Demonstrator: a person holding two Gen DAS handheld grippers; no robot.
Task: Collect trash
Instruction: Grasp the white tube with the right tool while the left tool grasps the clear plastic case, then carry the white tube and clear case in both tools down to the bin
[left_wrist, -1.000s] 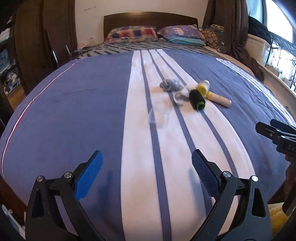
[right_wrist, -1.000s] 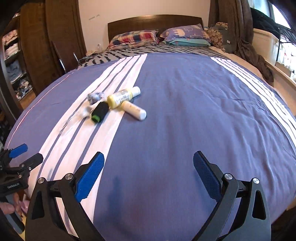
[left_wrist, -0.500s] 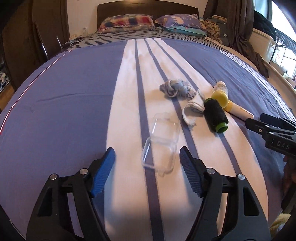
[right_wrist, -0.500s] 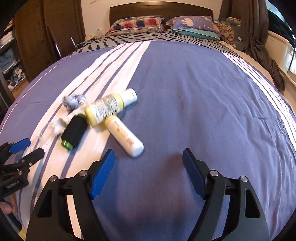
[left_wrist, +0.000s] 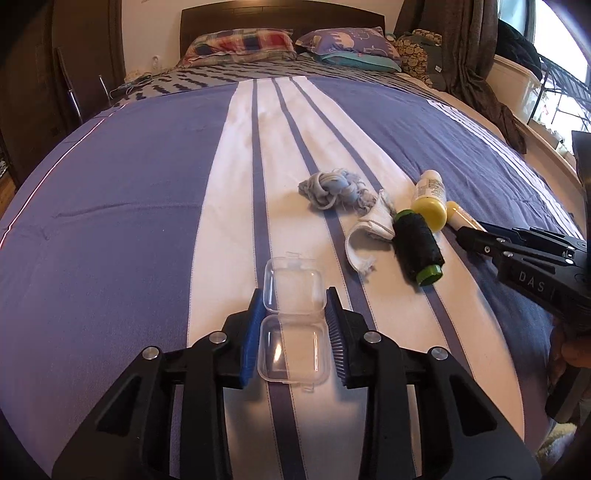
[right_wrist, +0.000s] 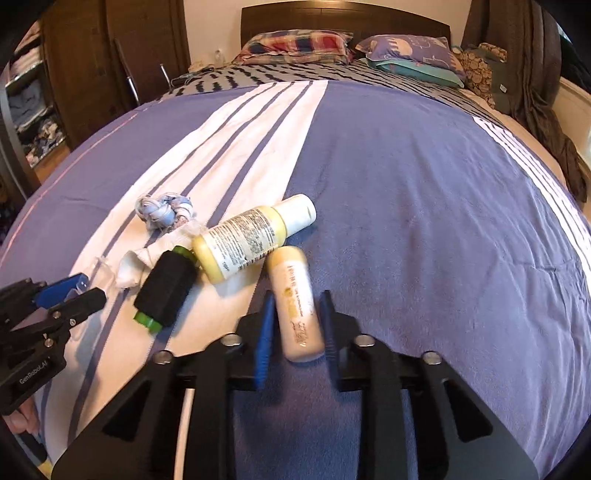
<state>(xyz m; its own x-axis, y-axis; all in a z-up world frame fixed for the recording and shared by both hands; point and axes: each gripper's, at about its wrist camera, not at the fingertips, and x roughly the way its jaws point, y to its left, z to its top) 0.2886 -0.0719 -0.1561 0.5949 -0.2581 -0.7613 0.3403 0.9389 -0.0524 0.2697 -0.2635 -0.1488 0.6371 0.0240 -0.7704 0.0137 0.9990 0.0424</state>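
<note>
On the bed (left_wrist: 140, 192), a striped purple-and-white cover carries a loose cluster of trash on and beside the white band, so both grippers can work it side by side.

Furthest left, the left gripper (left_wrist: 293, 332) straddles a clear plastic case (left_wrist: 293, 328) lying open and flat on the cover. Its jaws are closing, with the case between the blue pads; the pads look to be touching the case's sides or just about to, and I judge the grip is not yet firm. The gripper comes in low and tilted down, probably because a thin, flat case can only be caught by its edges.

Beyond it lies a knotted blue-grey rag (left_wrist: 332, 188), then a scrap of white fabric band (left_wrist: 369, 232), with a black spool with green ends (left_wrist: 417, 247) resting against it. A yellow lotion bottle (right_wrist: 255, 236) leans across the spool's far end.

Rightmost, a small cream bottle (right_wrist: 295, 314) lies lengthwise between the pads of the right gripper (right_wrist: 295, 325). Its jaws are closing too; they sit just beside the bottle's round flanks, apparently short of a firm squeeze. Taking it across its narrow body suits a cylinder that would otherwise roll away.
</note>
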